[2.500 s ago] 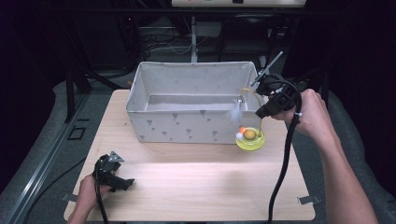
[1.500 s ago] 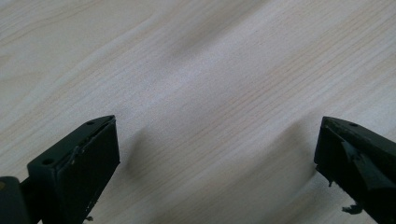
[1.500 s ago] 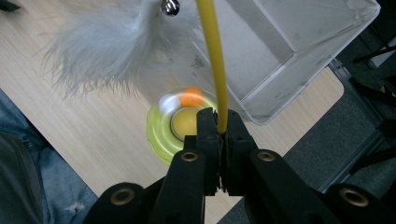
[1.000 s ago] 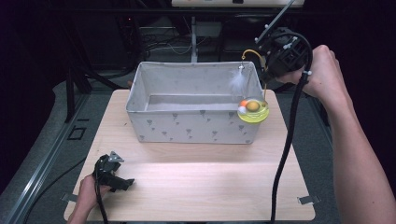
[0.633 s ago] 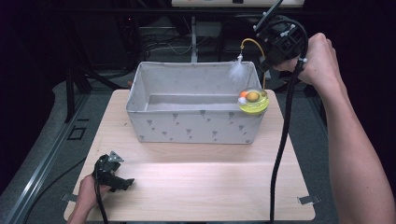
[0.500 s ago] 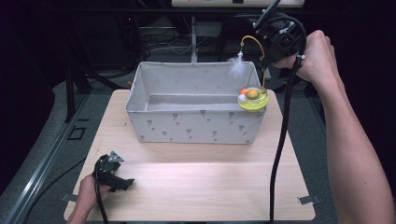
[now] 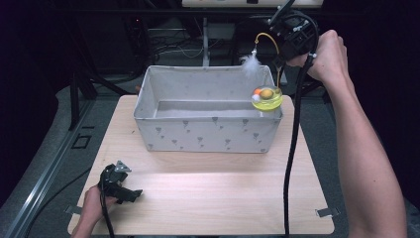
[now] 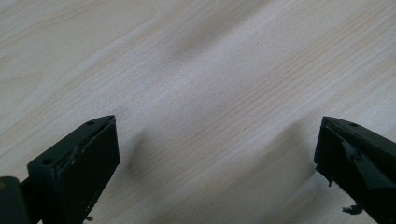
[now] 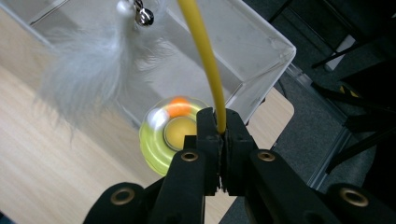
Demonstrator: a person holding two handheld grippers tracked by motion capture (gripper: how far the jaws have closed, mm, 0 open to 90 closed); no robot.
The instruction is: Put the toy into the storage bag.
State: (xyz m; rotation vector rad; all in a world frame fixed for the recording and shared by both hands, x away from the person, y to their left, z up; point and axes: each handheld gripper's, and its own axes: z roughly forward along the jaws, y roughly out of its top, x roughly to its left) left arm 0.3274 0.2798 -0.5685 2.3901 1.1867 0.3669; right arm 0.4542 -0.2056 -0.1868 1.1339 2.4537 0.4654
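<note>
- Lifted higher since earlier, right tongs (image 9: 220,135) clamp the yellow wire (image 9: 203,56); toy disc (image 7: 267,98) dangles below, over the bin (image 7: 208,134).
- Left tongs (image 8: 215,158) gape, empty, on the tabletop (image 7: 223,193).
- Risk: the swinging disc may snag the bin's rim.

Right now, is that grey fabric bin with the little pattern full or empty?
Nearly all empty: the grey patterned fabric bin shows a bare floor in the high view; the corner beneath the yellow round toy is hidden.

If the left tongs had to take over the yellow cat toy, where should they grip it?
Probably the yellow wand just above the right tongs, from the side. It is thin and bare there, while the disc base looks too wide and the feather too flimsy.
</note>
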